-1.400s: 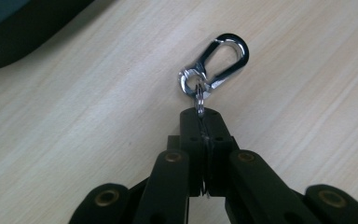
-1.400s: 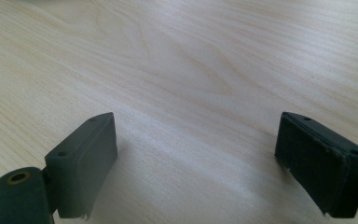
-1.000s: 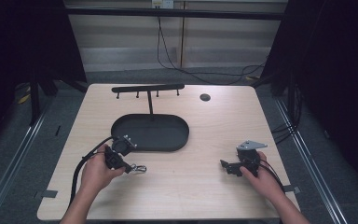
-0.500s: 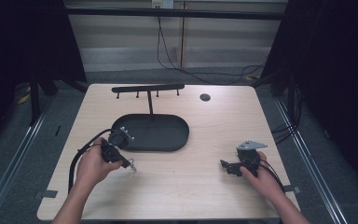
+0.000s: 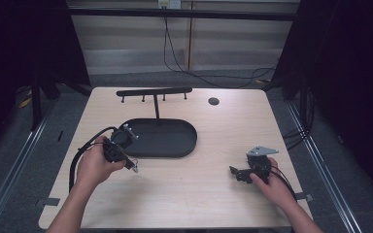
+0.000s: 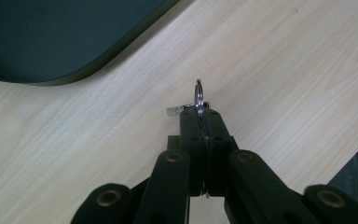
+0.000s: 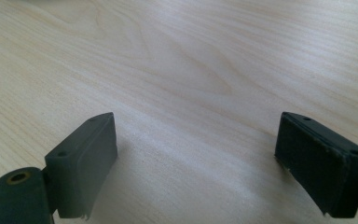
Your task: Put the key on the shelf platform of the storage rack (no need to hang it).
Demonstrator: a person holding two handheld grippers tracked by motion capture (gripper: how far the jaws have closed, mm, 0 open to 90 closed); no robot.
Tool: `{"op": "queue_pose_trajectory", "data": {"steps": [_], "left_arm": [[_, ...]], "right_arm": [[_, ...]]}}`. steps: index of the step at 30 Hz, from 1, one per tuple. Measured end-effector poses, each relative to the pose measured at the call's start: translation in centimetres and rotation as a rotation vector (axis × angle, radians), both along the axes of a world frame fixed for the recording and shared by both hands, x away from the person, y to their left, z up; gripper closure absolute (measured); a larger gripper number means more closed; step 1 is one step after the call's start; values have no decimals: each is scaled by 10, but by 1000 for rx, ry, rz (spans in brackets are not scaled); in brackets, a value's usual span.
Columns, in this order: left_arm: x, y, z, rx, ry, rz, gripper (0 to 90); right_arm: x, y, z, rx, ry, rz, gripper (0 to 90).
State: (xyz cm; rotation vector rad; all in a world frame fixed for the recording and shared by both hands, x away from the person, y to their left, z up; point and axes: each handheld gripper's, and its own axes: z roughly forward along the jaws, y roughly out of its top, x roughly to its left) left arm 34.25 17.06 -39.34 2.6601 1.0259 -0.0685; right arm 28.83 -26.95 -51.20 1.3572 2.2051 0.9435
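at the near right of the bench [image 5: 184,204] our right claw [image 5: 234,171] rests low over bare wood, its jaws spread wide with nothing between them; we leave it parked there, out of the way, unless the ring needs steadying.

nearer the left edge, our left claw [image 5: 132,167] has its jaws pressed together on a small metal key ring [image 6: 198,93]. in the left gripper view the ring stands edge-on above the jaw tips, and a short silver tab [image 6: 176,110] sticks out sideways just behind it, so the hold is only on the ring's lower arc. the ring sits over the wood just off the near rim of the black oval tray [image 5: 175,145]; whether it hangs a little above the bench or touches it we cannot tell.

beyond the tray's far side rises a thin post carrying the black hook rail [image 5: 154,91], with short pegs pointing down from it. we judge the step in hand to be carrying the ring toward that rail, or else to the tray. to do it well, we keep the pinch firm, since so thin a ring can twist or slip out of flat pads, and we lift before moving across the tray rim. near the rail we turn the wrist so the ring's open face meets a peg, approach slowly, and open only once the ring hangs.

a small dark disc [image 5: 213,101] lies near the far edge, well apart from all this.
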Motion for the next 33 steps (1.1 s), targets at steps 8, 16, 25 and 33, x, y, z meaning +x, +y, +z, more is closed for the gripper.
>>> {"op": "queue_pose_trajectory", "data": {"steps": [8, 16, 25, 33], "left_arm": [[3, 0, 8, -14, -5, 14, 892], [9, -1, 15, -37, -9, 31, 892], [15, -4, 23, -39, -12, 40, 892], [22, -11, 32, -54, -18, 44, 892]], "right_arm": [[0, 0, 0, 0, 0, 0, 122], [0, 0, 0, 0, 1, -1, 122], [0, 0, 0, 0, 0, 0, 122], [0, 0, 0, 0, 1, 0, 122]]}}
